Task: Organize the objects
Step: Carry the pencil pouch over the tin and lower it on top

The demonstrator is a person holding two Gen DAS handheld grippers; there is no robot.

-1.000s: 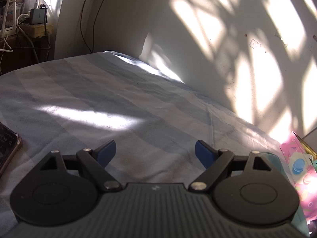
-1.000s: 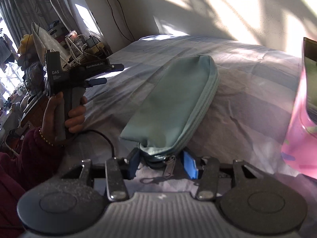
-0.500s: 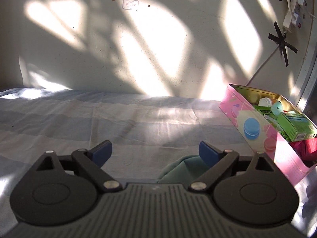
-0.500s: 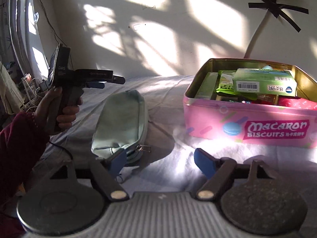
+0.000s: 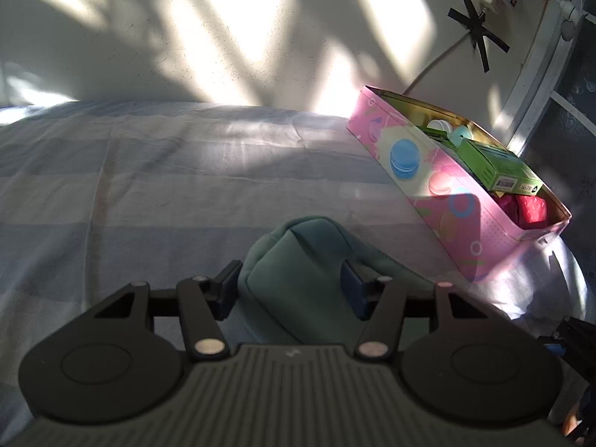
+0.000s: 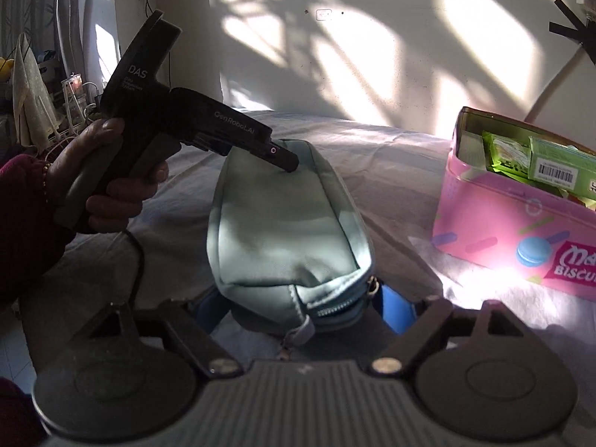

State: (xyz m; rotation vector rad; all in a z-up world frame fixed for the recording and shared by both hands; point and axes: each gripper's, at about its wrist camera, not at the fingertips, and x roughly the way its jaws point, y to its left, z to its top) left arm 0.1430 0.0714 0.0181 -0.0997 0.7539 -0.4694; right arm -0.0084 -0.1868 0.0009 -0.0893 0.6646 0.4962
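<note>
A teal zip pouch (image 5: pixel 309 234) lies lengthwise on the striped bed sheet. My left gripper (image 5: pixel 291 279) is shut on its far end, with both pads pressed into the fabric. In the right wrist view the same gripper (image 6: pixel 287 164), held by a hand (image 6: pixel 108 171), comes down on the pouch (image 6: pixel 283 231) from the left. My right gripper (image 6: pixel 301 309) straddles the zipper end. Its jaws are closing, and the blue pads stand just beside the fabric. A pink macaron biscuit tin (image 6: pixel 503 231) stands open to the right, full of green boxes.
The tin (image 5: pixel 447 201) sits near the bed's right edge, by a white wall with a taped cable (image 5: pixel 476 29). Striped sheet (image 5: pixel 149 186) stretches left of the pouch. Cluttered shelves and cables (image 6: pixel 44 85) stand far left by a window.
My left gripper swung right across the bed, reached the pouch's far end and shut on it. My right gripper let go of the zipper end, opened wide, and now straddles that end again.
</note>
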